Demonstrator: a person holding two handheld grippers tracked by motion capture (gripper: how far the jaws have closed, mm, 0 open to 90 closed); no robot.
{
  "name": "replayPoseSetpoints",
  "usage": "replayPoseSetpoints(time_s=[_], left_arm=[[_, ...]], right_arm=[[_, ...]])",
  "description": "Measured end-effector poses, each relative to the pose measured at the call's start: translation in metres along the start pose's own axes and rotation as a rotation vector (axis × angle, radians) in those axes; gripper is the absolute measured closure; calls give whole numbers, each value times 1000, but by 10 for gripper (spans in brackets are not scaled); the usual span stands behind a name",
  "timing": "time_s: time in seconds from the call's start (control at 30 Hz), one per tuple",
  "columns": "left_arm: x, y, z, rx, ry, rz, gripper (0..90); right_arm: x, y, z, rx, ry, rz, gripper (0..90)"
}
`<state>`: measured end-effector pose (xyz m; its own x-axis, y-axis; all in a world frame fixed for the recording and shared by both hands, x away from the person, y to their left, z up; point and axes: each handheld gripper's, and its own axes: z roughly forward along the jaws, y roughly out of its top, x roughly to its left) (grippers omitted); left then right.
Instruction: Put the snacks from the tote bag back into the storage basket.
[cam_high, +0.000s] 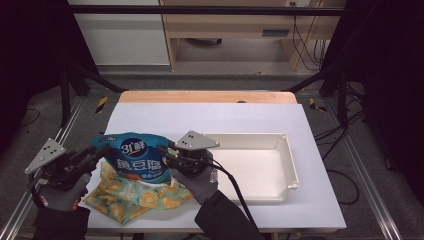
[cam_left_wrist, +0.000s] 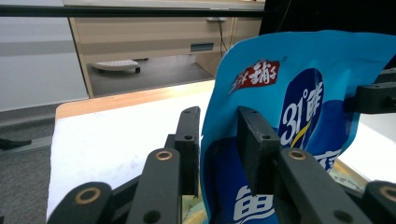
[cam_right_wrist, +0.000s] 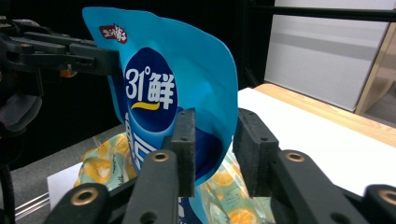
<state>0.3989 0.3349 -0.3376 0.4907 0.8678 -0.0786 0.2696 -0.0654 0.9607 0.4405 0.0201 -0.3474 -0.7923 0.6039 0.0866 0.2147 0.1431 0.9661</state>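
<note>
Tabletop; hand-held grippers level, facing.

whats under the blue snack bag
A yellow fruit-print bag lies flat on the white table beneath the blue snack bag. Its middle is covered, so anything beneath that part cannot be seen.

A lab: black frame rig, loose cables, wooden desks.

Snack bag upright at the table's near-left part, over a patterned pouch. Left gripper left of the bag, right gripper right; tray farther right.
</note>
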Motion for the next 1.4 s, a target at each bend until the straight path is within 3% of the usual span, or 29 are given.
replayPoseSetpoints(time_s=[0.57, 1.4], left_arm=[[-2, 0, -2, 9, 7, -8, 826], [-4, 0, -1, 6, 31, -16, 899]], right_arm=[[-1, 2, 0, 16, -3, 23, 870], [3, 5, 1, 23, -27, 6, 900]])
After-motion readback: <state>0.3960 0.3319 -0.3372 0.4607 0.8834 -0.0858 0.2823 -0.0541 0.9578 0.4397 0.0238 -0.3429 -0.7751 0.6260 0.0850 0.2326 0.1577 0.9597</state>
